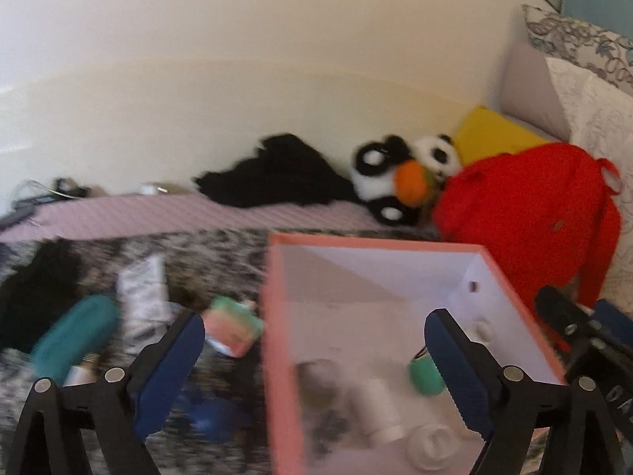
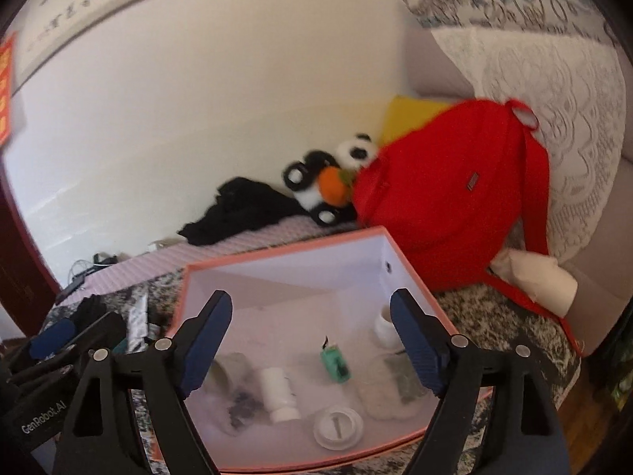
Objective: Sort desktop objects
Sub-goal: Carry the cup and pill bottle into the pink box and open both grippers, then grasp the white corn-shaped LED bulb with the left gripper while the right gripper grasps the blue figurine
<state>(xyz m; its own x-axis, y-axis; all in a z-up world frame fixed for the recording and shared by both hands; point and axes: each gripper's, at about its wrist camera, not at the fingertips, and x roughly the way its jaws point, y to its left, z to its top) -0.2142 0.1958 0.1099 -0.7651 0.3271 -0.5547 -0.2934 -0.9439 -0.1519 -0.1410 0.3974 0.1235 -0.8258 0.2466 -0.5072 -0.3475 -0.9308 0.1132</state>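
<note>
Both the left hand-held gripper (image 1: 314, 340) and right hand-held gripper (image 2: 312, 332) stand wide and empty over the pink box (image 2: 277, 255) holding a white bottle (image 2: 279, 392).

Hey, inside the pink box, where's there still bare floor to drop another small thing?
The pink box is bare across its far half, from the far wall down to the green item, and at the far left corner. The near half is crowded: white bottle, round white lid, a clear bag, and a small white jar by the right wall.
</note>
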